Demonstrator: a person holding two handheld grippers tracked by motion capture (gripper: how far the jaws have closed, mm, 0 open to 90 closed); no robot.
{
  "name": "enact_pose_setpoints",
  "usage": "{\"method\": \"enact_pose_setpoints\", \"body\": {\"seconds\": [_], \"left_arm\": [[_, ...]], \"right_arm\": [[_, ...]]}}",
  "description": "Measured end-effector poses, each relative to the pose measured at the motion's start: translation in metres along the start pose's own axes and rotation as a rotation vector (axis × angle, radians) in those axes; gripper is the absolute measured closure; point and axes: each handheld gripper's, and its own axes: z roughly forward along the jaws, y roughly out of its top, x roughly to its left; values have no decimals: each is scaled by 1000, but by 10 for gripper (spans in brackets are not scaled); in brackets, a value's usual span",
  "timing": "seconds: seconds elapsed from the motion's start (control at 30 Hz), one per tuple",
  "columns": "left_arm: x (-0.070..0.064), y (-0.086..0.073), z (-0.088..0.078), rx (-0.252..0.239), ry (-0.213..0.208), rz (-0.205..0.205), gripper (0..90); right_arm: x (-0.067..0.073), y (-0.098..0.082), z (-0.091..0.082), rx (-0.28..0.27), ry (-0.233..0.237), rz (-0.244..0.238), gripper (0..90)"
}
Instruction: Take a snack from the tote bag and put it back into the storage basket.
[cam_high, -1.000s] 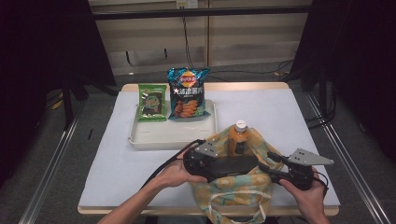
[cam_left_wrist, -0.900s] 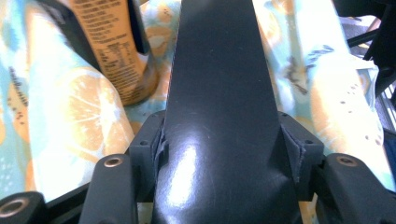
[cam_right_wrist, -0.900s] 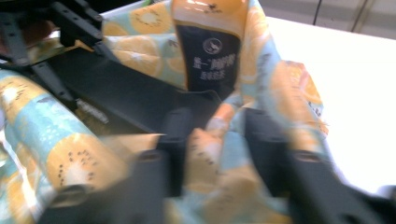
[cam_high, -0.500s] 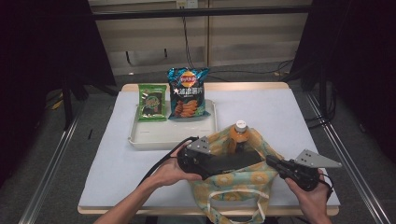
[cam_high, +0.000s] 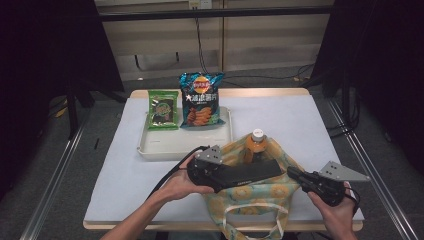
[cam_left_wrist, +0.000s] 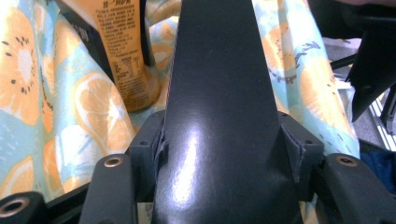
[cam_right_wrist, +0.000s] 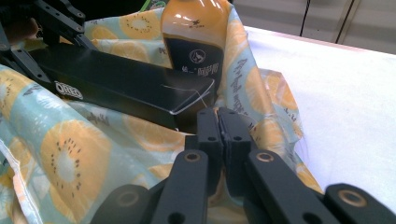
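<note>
While the left gripper stays clamped across the width of a long black box, its jaws set about halfway apart on the box's sides, the right gripper has just closed, its jaws pressed together at the rim of the fruit-print tote bag, whether on the cloth is unclear. Judging by this, the box is being packed into the bag beside the orange juice bottle. Next, the right gripper must hold the mouth wide while the left slides the box down.

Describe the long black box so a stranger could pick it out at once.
On the white table, look at the fruit-print bag near the front edge. The long black box lies across its mouth, clamped in the left tool, beside an orange bottle; it is the only flat, glossy black carton.
</note>
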Motion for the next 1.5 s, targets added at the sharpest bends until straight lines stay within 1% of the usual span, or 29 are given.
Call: {"method": "enact_pose_setpoints", "body": {"seconds": [0.1, 0.13, 0.2, 0.23, 0.27, 0.37, 0.43, 0.63, 0.67, 0.83, 0.9, 0.93, 1.0, 1.13, 1.2, 1.37, 1.47, 1.5], "left_arm": [[-1, 0, 1, -21, -8, -16, 435], [-1, 1, 0, -23, -14, -14, 435], [-1, 2, -3, -41, -14, -23, 435], [-1, 2, -3, -41, -14, -23, 435], [0, 2, -4, -51, -18, -21, 435], [-1, 2, -4, -62, -21, -34, 435], [-2, 3, -4, -63, -22, -30, 435], [-2, 6, -7, -90, -27, -40, 435], [-2, 6, -7, -87, -27, -38, 435], [-1, 7, -12, -128, -39, -54, 435], [-2, 8, -15, -129, -34, -49, 435], [-2, 8, -15, -137, -35, -54, 435], [-3, 9, -16, -126, -28, -49, 435], [-2, 10, -15, -138, -36, -56, 435], [-2, 11, -16, -131, -30, -48, 435], [-2, 12, -21, -164, -31, -63, 435], [-2, 14, -24, -164, -27, -55, 435], [-2, 15, -24, -170, -29, -61, 435]], "right_arm": [[0, 0, 0, 1, 2, -3, 884], [1, 0, 1, 1, 5, -3, 883], [1, -1, 0, 4, 7, -3, 881], [1, -1, 0, 4, 7, -3, 881], [0, -1, 1, -1, 14, 1, 867], [0, -1, 1, -1, 15, 2, 862], [0, -1, 1, 2, 12, 3, 859], [1, -1, 2, 6, 25, -3, 856], [1, -1, 3, 7, 25, -3, 857], [1, -1, 2, 9, 26, -1, 858], [2, -1, 2, 11, 29, -1, 858], [2, -1, 2, 11, 30, 0, 858], [2, -1, 3, 10, 29, 1, 859], [2, -1, 2, 10, 27, 3, 865], [1, -1, 2, 11, 28, 5, 869], [2, 0, 2, 12, 29, 3, 868], [3, 0, 3, 15, 33, 1, 868], [3, 0, 4, 17, 36, 1, 869]]}}
